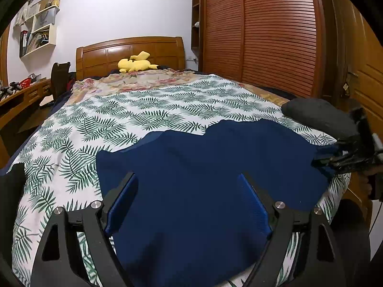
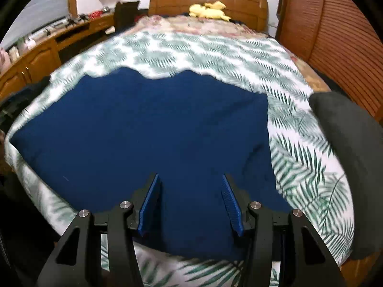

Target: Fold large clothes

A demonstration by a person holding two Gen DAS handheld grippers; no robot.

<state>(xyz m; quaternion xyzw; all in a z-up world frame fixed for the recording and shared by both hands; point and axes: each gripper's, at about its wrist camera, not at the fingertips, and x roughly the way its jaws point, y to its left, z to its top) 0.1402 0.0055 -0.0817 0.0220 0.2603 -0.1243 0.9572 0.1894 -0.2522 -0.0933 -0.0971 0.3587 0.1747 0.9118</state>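
Note:
A large dark blue garment (image 1: 203, 167) lies spread flat on the near end of the bed; it also fills the middle of the right wrist view (image 2: 155, 129). My left gripper (image 1: 188, 179) is open and empty, its blue-padded fingers (image 1: 124, 203) hovering over the garment's near part. My right gripper (image 2: 190, 179) is open and empty over the garment's near right part. The right gripper also shows at the right edge of the left wrist view (image 1: 318, 160), by the garment's right side; its state is unclear there.
The bed has a white sheet with green leaf print (image 1: 134, 114) (image 2: 299, 157). A dark grey folded item (image 1: 318, 117) (image 2: 354, 157) lies at the bed's right edge. A yellow plush toy (image 1: 137, 63) sits by the headboard. A wooden wardrobe (image 1: 263, 31) stands right, a desk (image 2: 43, 50) left.

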